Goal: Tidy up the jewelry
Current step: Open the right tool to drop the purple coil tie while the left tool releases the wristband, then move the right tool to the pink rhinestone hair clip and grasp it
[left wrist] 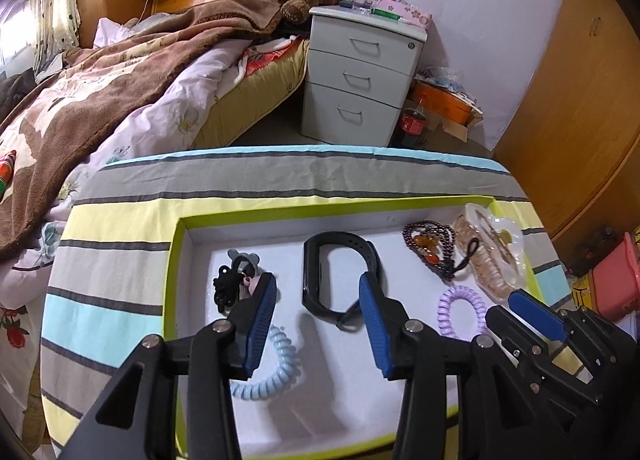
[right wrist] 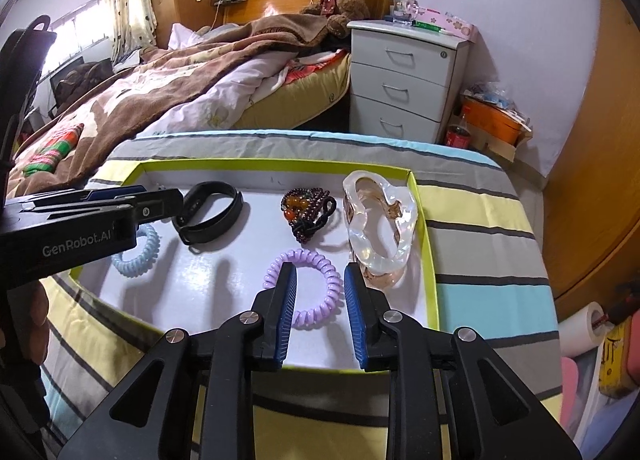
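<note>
A white tray with a lime rim (left wrist: pixel 176 252) (right wrist: pixel 424 228) lies on a striped table. In it are a black wristband (left wrist: pixel 316 260) (right wrist: pixel 210 212), a dark beaded bracelet (left wrist: pixel 430 246) (right wrist: pixel 306 206), a purple coil hair tie (left wrist: pixel 460 310) (right wrist: pixel 320 292), a light-blue coil tie (left wrist: pixel 276 376) (right wrist: pixel 138 256), a black cord charm (left wrist: pixel 234 280) and a clear glass piece (left wrist: pixel 492 260) (right wrist: pixel 376 220). My left gripper (left wrist: pixel 318 284) is open above the wristband, empty. My right gripper (right wrist: pixel 320 280) (left wrist: pixel 520 302) is open, its jaws astride the near side of the purple tie.
The striped cloth table (left wrist: pixel 280 176) stands beside a bed with a brown blanket (left wrist: pixel 100 100). A white drawer unit (left wrist: pixel 360 72), a cola bottle (left wrist: pixel 414 124) and an orange box (left wrist: pixel 444 100) stand behind the table. A wooden wardrobe (left wrist: pixel 580 100) is at right.
</note>
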